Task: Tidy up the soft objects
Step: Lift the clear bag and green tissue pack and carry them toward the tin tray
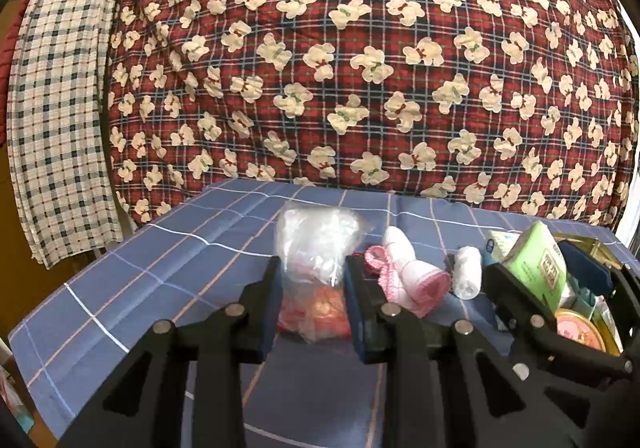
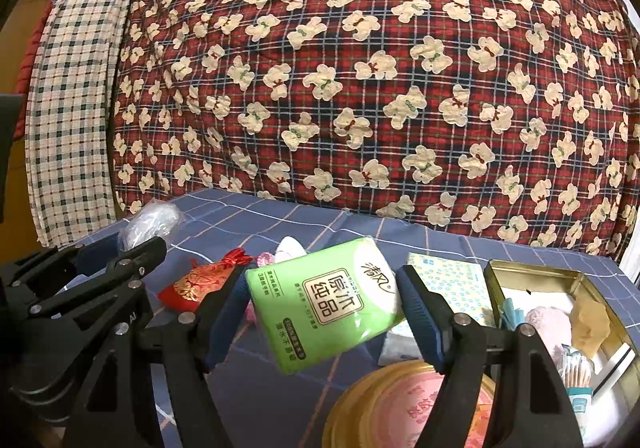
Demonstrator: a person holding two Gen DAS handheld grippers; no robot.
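A: Two grips, one per hand. Left wrist view: left gripper (image 1: 310,288) was clamped on the clear plastic bag (image 1: 316,248), something red-orange inside it, low over the blue checked cloth (image 1: 160,268). Pink-and-white roll (image 1: 404,272) and white roll (image 1: 467,277) lay just beside.

B: Right wrist view?

A: Right gripper (image 2: 320,308) pinched the green tissue pack (image 2: 326,298) across its width, tilted, lifted off the cloth. I'd level it before lowering (soft pack, may slip).

B: Containers?

A: Gold tin (image 2: 496,276) at right, lid off: pink fluffy item (image 2: 546,322), cotton swabs (image 2: 576,368), blue bits. Round lid (image 2: 400,408) sat below the jaws.
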